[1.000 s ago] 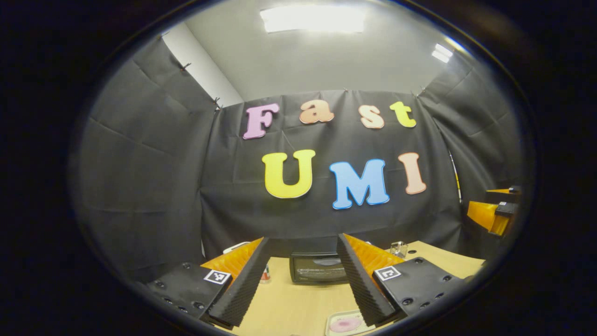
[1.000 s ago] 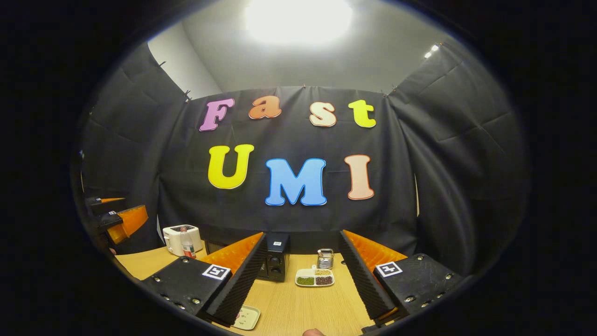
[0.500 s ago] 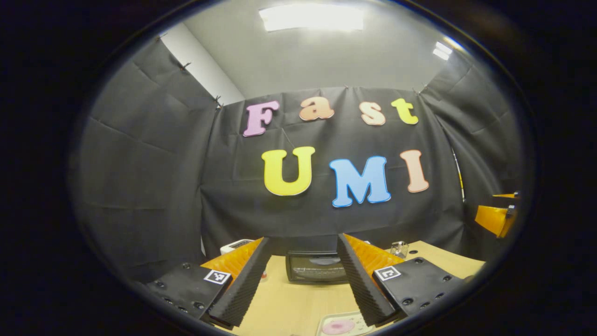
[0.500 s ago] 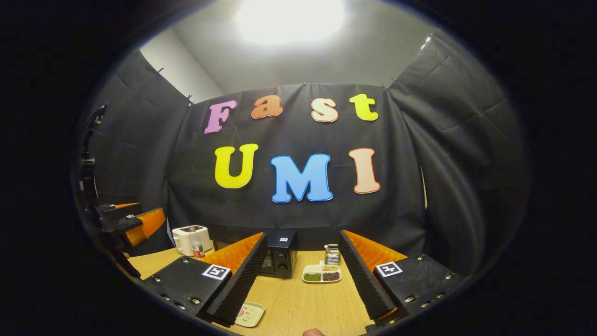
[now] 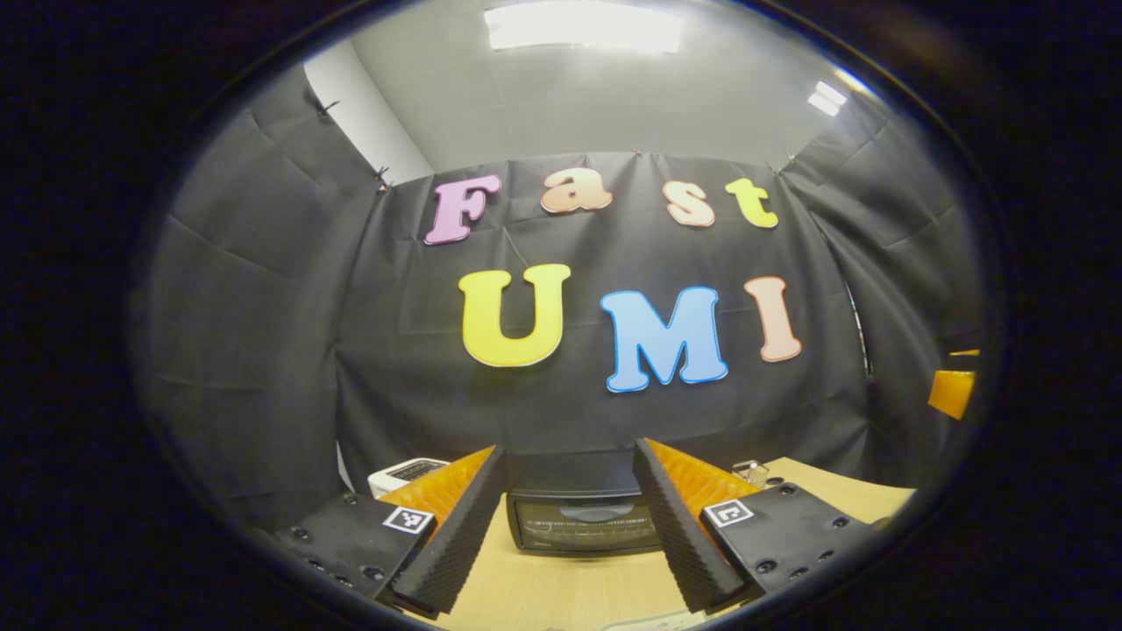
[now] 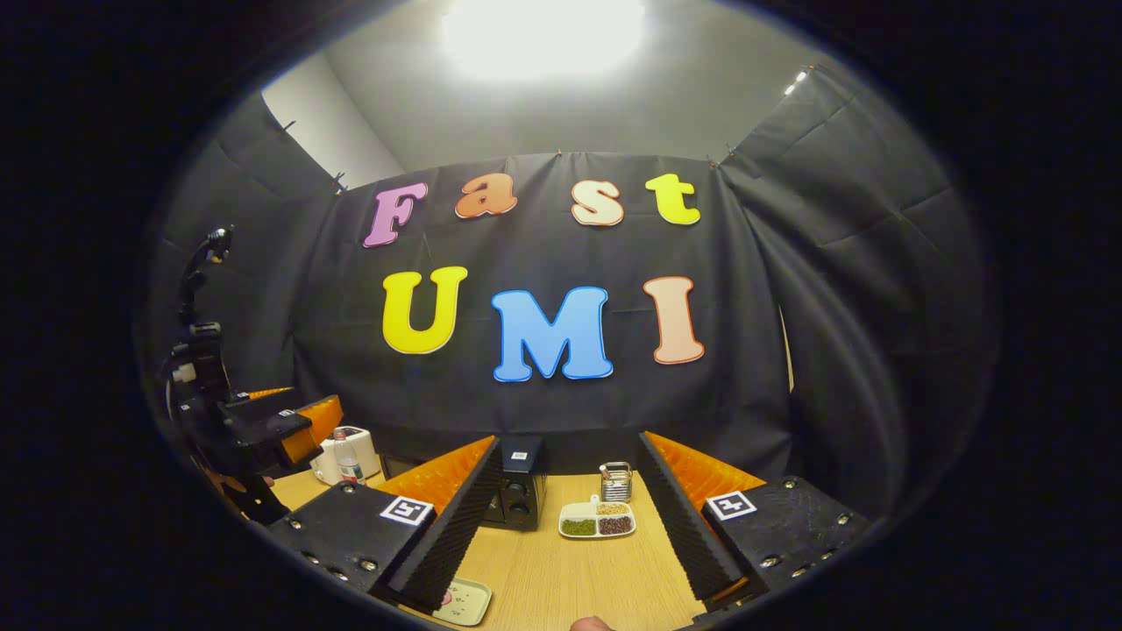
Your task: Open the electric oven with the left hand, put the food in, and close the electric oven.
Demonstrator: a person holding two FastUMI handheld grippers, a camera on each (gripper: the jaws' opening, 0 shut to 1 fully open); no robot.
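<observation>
In the left gripper view, the left claw point(image 5: 568, 526) is spread wide and holds nothing; the electric oven point(image 5: 583, 523) sits ahead on the desk point(image 5: 561, 592), its door shut, so opening is not yet begun.

In the right gripper view, the right claw point(image 6: 568, 526) gapes empty. The small tray point(image 6: 465, 601) with the food lies near, partly cut off behind a finger.

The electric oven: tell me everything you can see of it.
The electric oven is a small black box with a dark glass door that faces the left gripper view; faint rack lines show behind the glass, and the door is shut. It stands upright on the light wooden table against the cloth wall. The right gripper view shows its right end, with control knobs one above the other. The left gripper is open and apart from it.
</observation>
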